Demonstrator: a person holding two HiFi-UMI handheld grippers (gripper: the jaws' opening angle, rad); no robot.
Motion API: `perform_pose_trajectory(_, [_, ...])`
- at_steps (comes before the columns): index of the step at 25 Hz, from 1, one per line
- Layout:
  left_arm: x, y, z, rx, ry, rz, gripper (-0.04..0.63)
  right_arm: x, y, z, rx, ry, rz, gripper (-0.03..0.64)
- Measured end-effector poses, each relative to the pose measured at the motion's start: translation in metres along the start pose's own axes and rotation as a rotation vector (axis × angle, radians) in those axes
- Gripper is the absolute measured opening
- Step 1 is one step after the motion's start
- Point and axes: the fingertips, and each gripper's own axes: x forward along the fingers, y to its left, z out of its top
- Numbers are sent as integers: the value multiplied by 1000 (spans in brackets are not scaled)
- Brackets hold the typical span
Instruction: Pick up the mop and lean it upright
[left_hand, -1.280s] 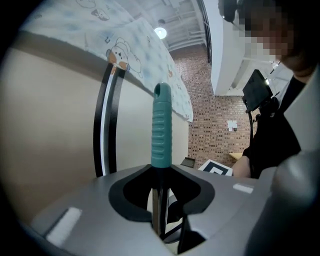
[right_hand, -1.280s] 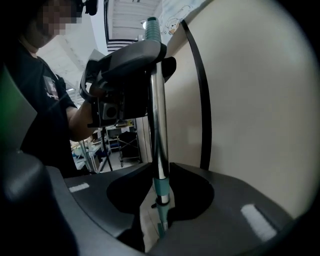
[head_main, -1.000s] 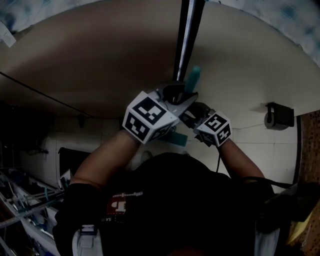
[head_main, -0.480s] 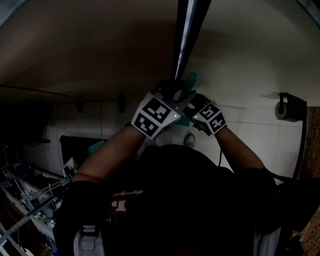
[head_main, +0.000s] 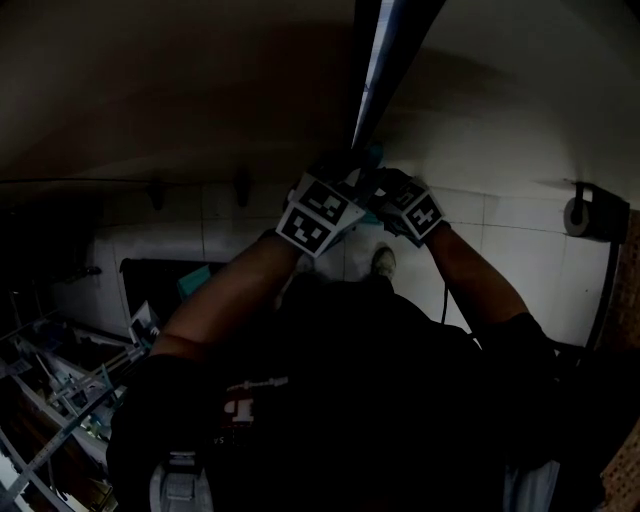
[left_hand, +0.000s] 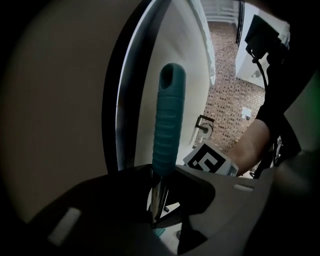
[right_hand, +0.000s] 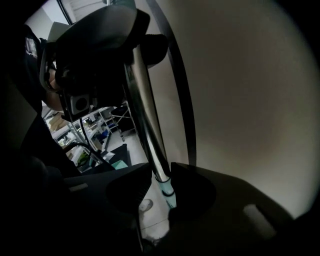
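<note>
1. The mop (head_main: 372, 85) rises before the wall (head_main: 500, 130).
2. The left gripper (head_main: 345, 172) and right gripper (head_main: 380, 180) clasp it, just beside each other.
3. A roll holder (head_main: 590, 215) hangs on the wall, well right.

Mop pole (head_main: 372, 80) cut off by top edge (far end unseen)

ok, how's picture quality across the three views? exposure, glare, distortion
Head view: badly underexposed, the person near black, a glare streak down the mop pole, strong fisheye bowing. Left gripper view: teal grip sharp and evenly lit, foreground in shadow, corners vignetted black. Right gripper view: bright highlight along the pole, foreground dark, black vignette at the edges.
</note>
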Motion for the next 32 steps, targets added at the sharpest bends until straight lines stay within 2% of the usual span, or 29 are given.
perform_pose_trajectory(3, [3, 7, -10, -18, 17, 16, 103, 12, -1, -7, -11, 30, 17, 130])
perform_pose_trajectory(7, [6, 24, -9, -45, -5, 46, 103, 20, -10, 0, 6, 1, 19, 132])
perform_pose_trajectory(13, [6, 26, -10, -70, -6, 41, 104, 22, -11, 4, 31, 3, 0, 138])
perform_pose_trajectory(23, [-3, 30, -36, -223, 3, 23, 129, 26, -14, 6, 51, 15, -46, 137])
perform_pose_trajectory(27, [-19, 31, -42, -245, -21, 34, 140, 22, -15, 3, 77, 19, -62, 147])
perform_pose_trajectory(32, [-39, 26, -48, -234, -32, 55, 140, 15, -16, 0, 113, 13, -74, 176])
